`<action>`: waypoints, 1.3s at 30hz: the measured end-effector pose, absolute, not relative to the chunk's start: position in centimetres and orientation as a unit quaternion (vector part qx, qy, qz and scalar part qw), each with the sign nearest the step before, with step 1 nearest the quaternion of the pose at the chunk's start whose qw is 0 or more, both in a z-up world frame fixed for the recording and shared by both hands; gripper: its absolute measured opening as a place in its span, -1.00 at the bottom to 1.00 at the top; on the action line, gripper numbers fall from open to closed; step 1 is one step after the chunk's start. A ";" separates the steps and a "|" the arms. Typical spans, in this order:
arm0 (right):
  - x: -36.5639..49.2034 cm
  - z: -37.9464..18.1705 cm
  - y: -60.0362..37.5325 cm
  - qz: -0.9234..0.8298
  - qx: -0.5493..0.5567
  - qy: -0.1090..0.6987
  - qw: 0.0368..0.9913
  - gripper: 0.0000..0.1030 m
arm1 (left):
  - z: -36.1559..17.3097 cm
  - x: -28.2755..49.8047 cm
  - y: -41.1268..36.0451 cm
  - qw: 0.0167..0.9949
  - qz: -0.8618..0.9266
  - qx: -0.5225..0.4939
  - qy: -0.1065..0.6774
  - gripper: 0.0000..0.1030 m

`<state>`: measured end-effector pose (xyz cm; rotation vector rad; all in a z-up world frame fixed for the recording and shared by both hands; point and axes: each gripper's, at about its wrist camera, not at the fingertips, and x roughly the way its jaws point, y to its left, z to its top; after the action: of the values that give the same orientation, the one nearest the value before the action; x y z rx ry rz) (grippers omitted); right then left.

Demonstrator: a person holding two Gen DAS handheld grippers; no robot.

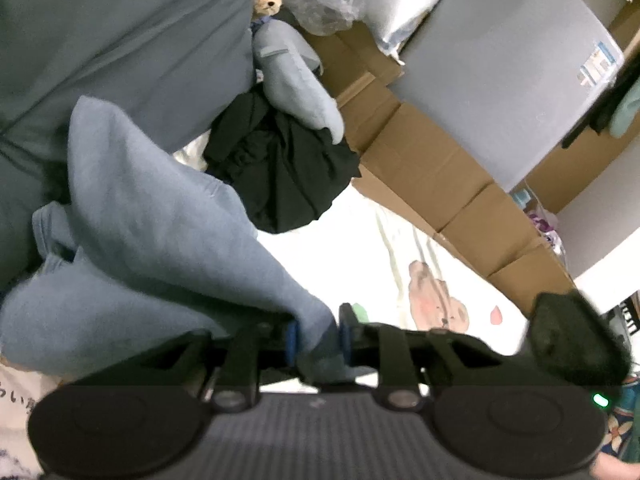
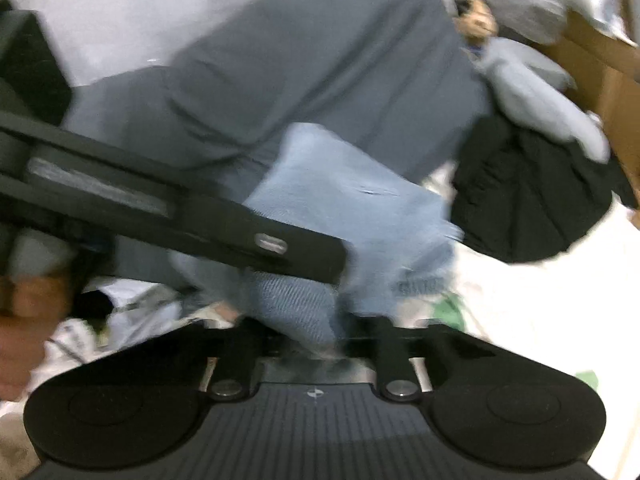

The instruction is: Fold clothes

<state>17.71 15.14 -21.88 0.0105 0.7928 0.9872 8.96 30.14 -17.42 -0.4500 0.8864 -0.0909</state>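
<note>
A broad dark grey-blue padded cover [image 1: 120, 40] fills the upper left of the left wrist view, and the light blue fleece garment [image 1: 160, 232] lies bunched against its lower edge, draped down toward the camera over the white printed bed sheet [image 1: 360, 248]. To the right of the light blue garment, brown cardboard boxes [image 1: 440, 176] run in a row along the sheet's far edge. A crumpled black cloth [image 1: 280, 168] sits just beyond the garment, touching a smaller pale blue plush shape [image 1: 296, 92] above it. The left tool [image 1: 318, 334] pinches a lower corner of the light blue garment between its blue pads (fabric fills the narrow gap). In the right wrist view, which is blurred, the right tool [image 2: 312, 330] is nearly pressed together on a ribbed fold of the same garment, and the other black tool body crosses in front of the garment from the left.
</note>
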 end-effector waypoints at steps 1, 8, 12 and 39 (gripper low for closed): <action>18.1 -22.2 14.7 0.450 0.015 0.377 0.809 -0.81 | -17.1 8.8 30.3 0.881 -0.038 -0.208 0.423 -0.08; 20.6 -22.8 10.2 0.377 0.080 0.398 0.832 -0.83 | -16.4 7.4 33.7 0.885 0.048 -0.190 0.422 0.17; 21.4 -22.9 6.8 0.333 0.103 0.403 0.846 -0.84 | -17.7 6.8 35.5 0.876 0.103 -0.194 0.430 0.17; 23.0 -23.4 -14.3 0.106 0.096 0.470 0.871 -0.85 | -25.4 7.3 33.0 0.848 0.083 -0.173 0.494 0.28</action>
<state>23.05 -14.34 -23.41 0.2007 0.9835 0.2223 7.25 32.99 -25.39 -0.3645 1.0416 0.1744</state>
